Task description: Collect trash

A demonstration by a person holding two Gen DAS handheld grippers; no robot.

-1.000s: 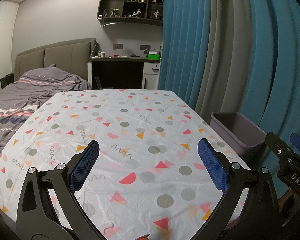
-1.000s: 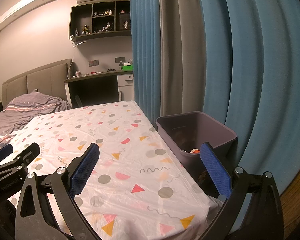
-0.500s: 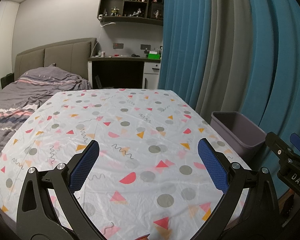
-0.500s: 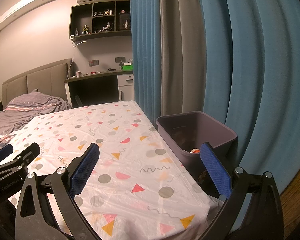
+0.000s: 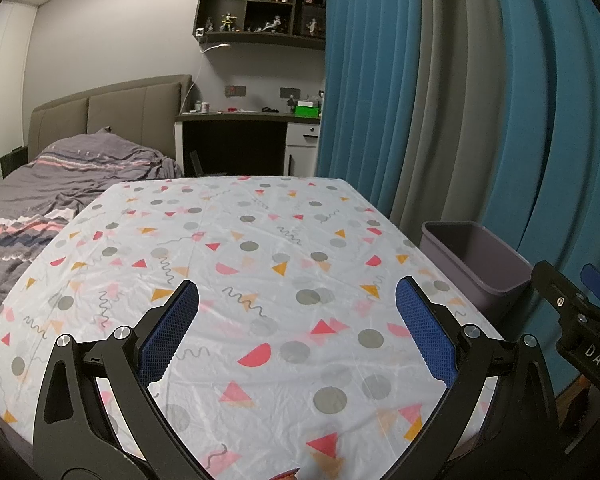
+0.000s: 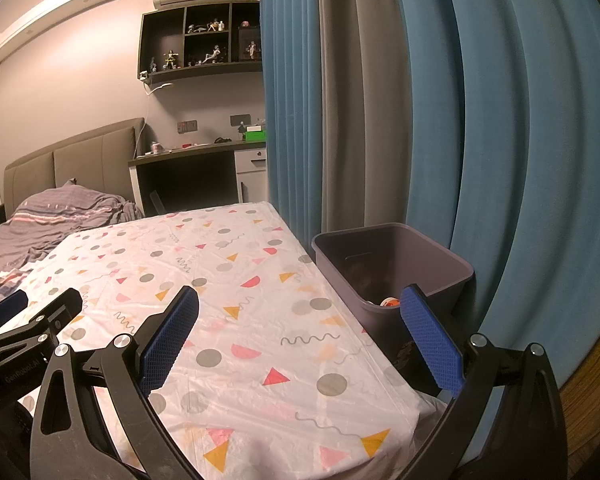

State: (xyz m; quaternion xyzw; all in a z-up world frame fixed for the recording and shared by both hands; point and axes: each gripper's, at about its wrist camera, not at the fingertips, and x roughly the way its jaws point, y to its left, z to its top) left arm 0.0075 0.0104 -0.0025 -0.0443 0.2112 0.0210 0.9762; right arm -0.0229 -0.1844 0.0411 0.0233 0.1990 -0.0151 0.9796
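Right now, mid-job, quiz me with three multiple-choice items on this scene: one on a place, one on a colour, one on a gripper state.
1. Where does the bin stand?
A. On the bed
B. Beside the table's right edge, by the curtain
C. Under the desk

2. What colour is the bin?
A. Green
B. White
C. Greyish purple

3. How are the left gripper and right gripper?
A. Both open, holding nothing
B. Both shut on trash
C. One open, one shut

Answers: 1 B, it stands between table edge and curtain; 2 C, its walls show that tone; 3 A, the blue pads stand wide apart.
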